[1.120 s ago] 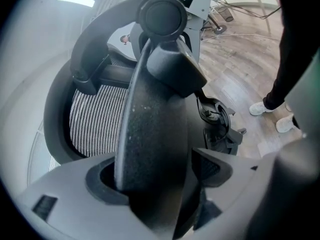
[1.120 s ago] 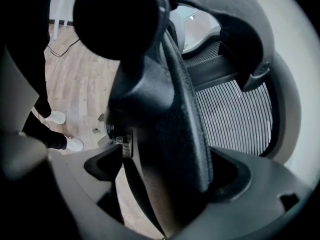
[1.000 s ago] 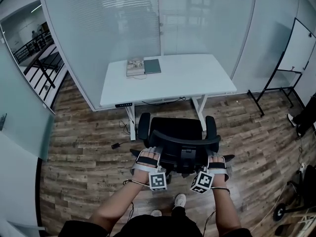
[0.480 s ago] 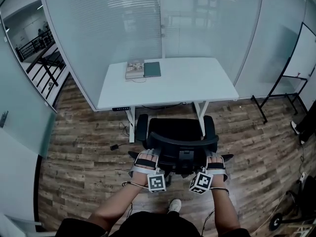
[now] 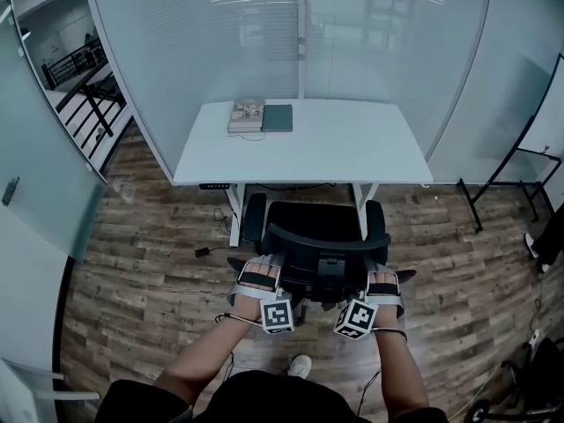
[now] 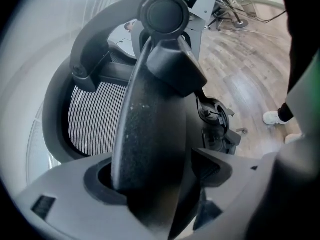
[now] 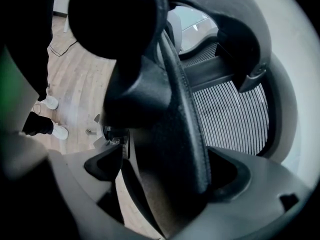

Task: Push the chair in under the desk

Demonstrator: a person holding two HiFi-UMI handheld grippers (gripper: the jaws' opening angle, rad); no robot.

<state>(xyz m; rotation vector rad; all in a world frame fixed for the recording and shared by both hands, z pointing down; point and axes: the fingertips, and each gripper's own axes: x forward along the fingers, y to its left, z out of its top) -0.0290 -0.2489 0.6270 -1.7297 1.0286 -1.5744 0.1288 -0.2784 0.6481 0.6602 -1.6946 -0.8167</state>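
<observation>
chair [image 5: 317,223] nearer desk [image 5: 339,144], clamped in both claws [image 5: 262,271] [image 5: 382,278]

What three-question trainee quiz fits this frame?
1. True or false: the left tongs and the right tongs are each shut on the backrest rim of the chair.
2. Where is the chair's seat relative to the desk? A) fully under it B) mostly out in front, facing it C) turned away from it
3. What lies at the desk's far left corner?
Key: 1 true. 2 B. 3 two books, side by side.
</observation>
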